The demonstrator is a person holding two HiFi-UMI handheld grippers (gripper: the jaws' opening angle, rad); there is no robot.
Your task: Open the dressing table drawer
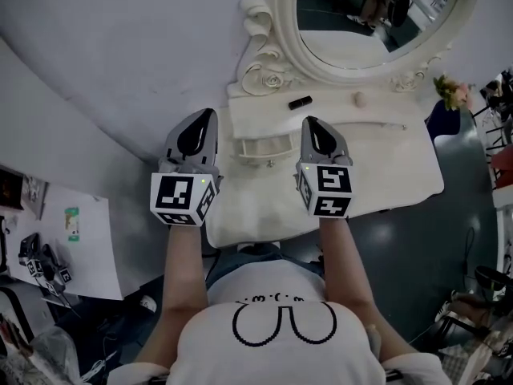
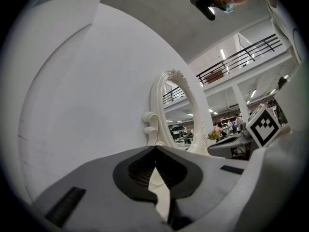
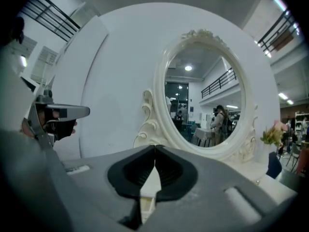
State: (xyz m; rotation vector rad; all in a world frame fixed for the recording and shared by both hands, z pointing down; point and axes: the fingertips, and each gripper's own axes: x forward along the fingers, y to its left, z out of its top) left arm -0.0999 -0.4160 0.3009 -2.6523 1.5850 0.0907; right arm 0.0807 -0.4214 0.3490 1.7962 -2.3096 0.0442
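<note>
White curved backdrop, oval mirror (image 1: 361,22), pale tabletop (image 1: 401,175). Small drawer (image 1: 260,147) at the far left under the mirror, seemingly pulled out already. Left tool (image 1: 205,117) and right tool (image 1: 309,122) both clenched, empty, clear of it. Risk: a further tug could drop the drawer out, and clenched jaws would slip off its knob (image 1: 271,164).

Staged set inside a large hall, not a home. An ornate white dressing table (image 1: 401,175) with an oval mirror (image 3: 203,100) stands against a curved white backdrop (image 1: 120,54) — beyond it are a railed mezzanine (image 2: 241,54), ceiling strip lights (image 2: 221,53) and a side table (image 1: 96,255) bearing equipment.
</note>
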